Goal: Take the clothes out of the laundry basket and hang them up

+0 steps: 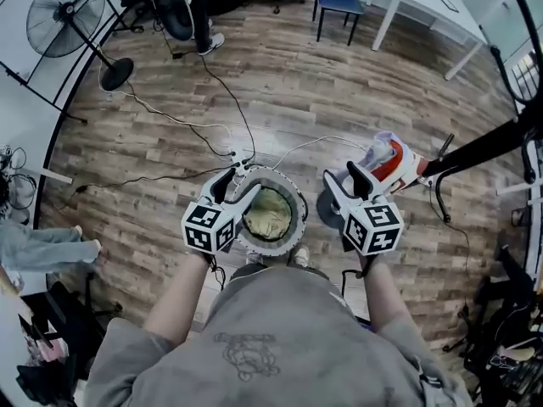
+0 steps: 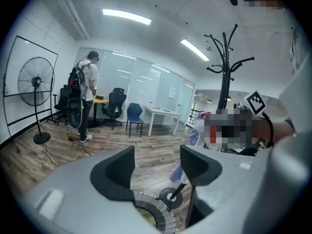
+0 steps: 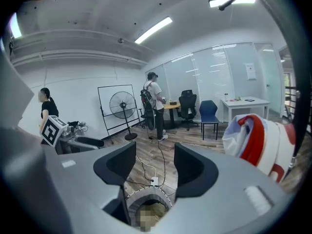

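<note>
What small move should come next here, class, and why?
Probably lower the left gripper into the basket, onto the green cloth. Its fingers and those of the right gripper stand open and empty, the cloth lies inside, and one garment already hangs on the rack.

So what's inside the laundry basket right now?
One crumpled olive-green cloth shows inside the laundry basket. Anything beneath the cloth is covered, and the left gripper hides part of the basket's left rim.
</note>
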Motion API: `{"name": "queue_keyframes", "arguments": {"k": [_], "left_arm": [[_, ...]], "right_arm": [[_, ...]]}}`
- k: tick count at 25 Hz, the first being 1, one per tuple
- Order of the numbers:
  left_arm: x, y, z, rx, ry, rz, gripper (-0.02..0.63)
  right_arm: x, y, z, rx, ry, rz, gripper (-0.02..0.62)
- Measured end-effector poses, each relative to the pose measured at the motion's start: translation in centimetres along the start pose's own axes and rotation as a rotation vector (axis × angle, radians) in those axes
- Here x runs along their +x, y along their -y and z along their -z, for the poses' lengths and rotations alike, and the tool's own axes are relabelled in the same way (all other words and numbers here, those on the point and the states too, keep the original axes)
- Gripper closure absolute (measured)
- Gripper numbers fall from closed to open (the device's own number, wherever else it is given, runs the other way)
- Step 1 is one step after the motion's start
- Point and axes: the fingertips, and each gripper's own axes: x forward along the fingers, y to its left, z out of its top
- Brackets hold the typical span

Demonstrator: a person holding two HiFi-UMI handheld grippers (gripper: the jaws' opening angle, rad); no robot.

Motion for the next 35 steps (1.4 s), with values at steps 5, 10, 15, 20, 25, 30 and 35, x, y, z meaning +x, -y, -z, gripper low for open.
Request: {"name": "queue_keyframes", "arguments": {"k": [5, 10, 15, 20, 25, 30, 35], "left_arm": [[-1.1, -2.8, 0.9, -0.031, -0.007, -0.056, 0.316], [-0.6, -4.5, 2.4, -0.059, -0.045, -0.102, 0.316], [1.4, -5.9, 5.6, -0.070, -0.152, -0.126, 0.316], [2.6, -7.4, 9.4, -0.102, -0.238, -0.130, 0.316], [3.2, -9.3, 13.4, -0.141, -0.309, -0.131, 0.316], [5.0, -11.4, 18.2, -0.152, -0.379, -0.133, 0.316], [7.2, -12.6, 23.8, -0.209, -0.454, -0.129, 0.316]], "right_arm": [[2.8, -1.7, 0.9, -0.012, -0.042, -0.040, 0.333], [4.9, -2.2, 3.8, -0.019, -0.125, -0.067, 0.322], [7.2, -1.8, 8.1, 0.024, -0.221, -0.076, 0.319], [9.7, -2.3, 13.3, 0.041, -0.338, -0.094, 0.318], [12.8, -2.6, 18.2, 0.090, -0.432, -0.098, 0.318], [16.6, -2.3, 22.5, 0.102, -0.497, -0.097, 0.318], [19.5, -2.8, 28.0, 0.174, -0.560, -0.113, 0.318]]}}
